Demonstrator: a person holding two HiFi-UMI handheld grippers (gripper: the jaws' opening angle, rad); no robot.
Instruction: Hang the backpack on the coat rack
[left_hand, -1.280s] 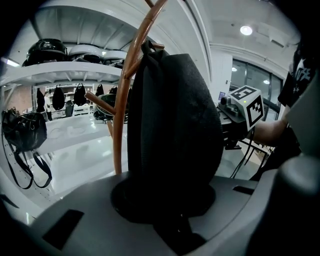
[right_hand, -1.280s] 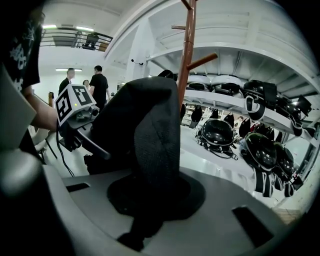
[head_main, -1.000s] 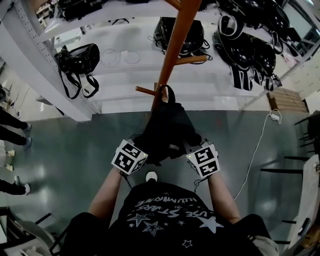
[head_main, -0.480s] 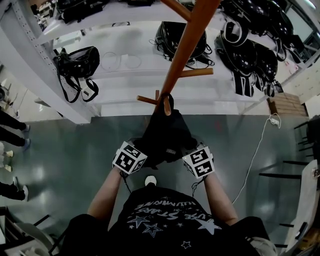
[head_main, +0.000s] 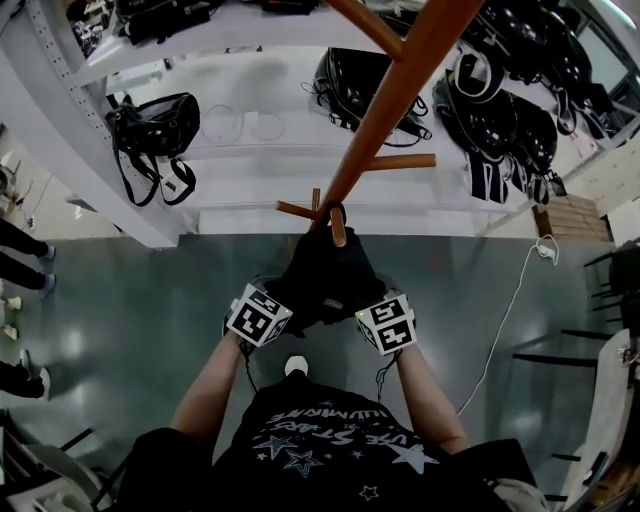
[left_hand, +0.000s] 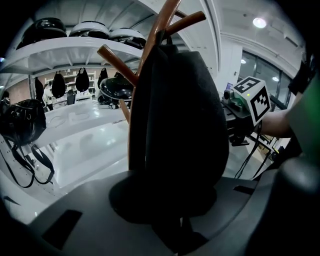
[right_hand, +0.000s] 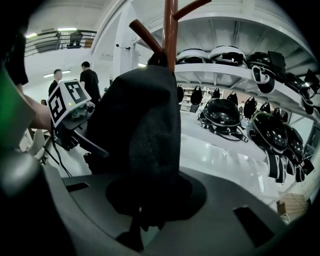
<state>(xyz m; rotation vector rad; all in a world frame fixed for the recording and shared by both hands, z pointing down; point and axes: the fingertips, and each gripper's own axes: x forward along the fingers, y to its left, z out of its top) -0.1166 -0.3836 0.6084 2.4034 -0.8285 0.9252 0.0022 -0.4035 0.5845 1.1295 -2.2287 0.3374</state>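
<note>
**Both claw views mostly blocked**

The backpack (left_hand: 182, 125) has its fabric between the opening jaws of the left gripper (left_hand: 175, 235) and the right gripper (right_hand: 137, 227), so the pads themselves are buried. Ahead of each claw it blocks the coat rack (head_main: 385, 120) lower down the pole. Above the claws, the pole's top runs off frame. How it sits on the peg (head_main: 338, 232): too small to judge.

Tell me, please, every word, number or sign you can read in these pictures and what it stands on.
T-shirt: white lettering among stars, upside down, too blurred to read.
Left cube, right cube: black-and-white marker squares, no words.
Backpack, shelf bags: no readable label.
</note>
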